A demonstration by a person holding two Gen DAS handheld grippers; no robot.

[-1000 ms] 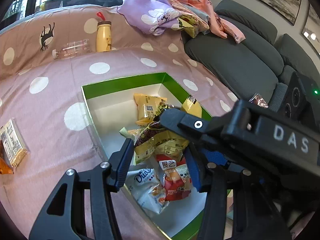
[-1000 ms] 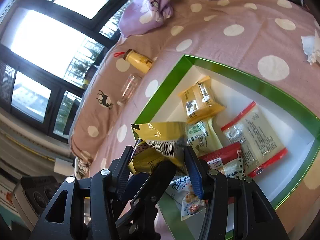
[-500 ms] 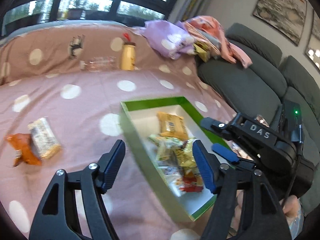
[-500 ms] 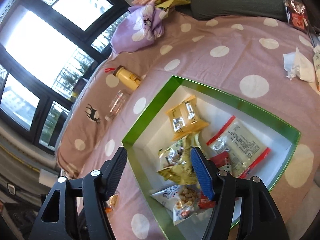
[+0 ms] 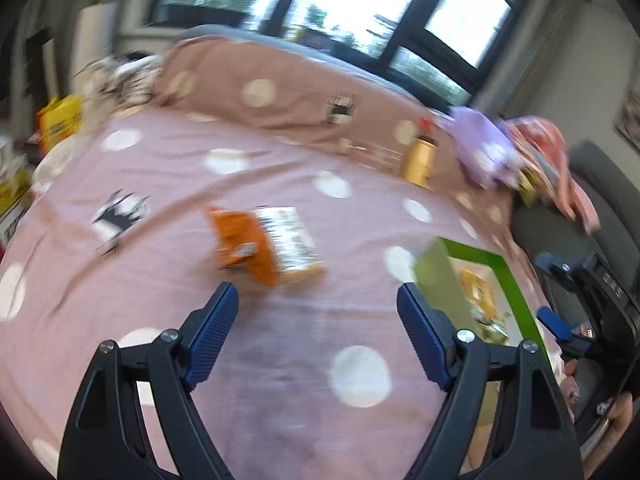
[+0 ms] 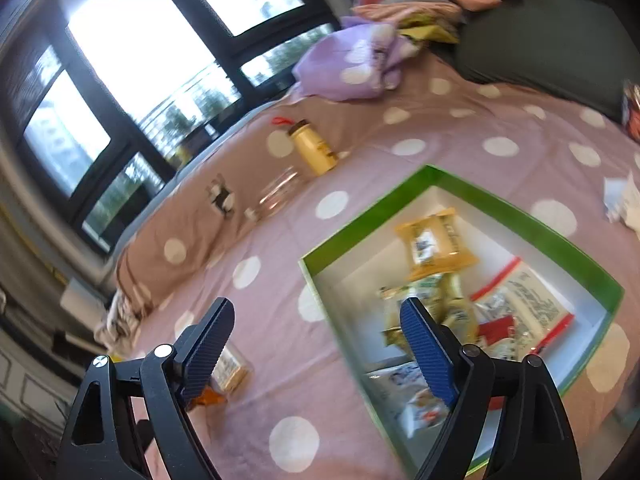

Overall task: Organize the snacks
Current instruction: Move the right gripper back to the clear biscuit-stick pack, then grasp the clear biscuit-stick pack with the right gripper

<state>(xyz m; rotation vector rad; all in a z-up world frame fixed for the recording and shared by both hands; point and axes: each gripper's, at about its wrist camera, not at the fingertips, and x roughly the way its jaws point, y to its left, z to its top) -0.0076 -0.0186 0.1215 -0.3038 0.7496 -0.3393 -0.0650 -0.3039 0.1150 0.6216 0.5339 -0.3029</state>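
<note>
Both tools empty, two snacks left outside the green box

My left tool [image 5: 318, 308] and right tool [image 6: 318, 320] have just been opening; both gape wide, nothing between them. The orange packet [image 5: 240, 244] and pale packet [image 5: 292, 240] lie touching, left of the green box [image 6: 520, 216]. I risk pinching both at once, or bunching the spotted blanket [image 5: 180, 280].
</note>
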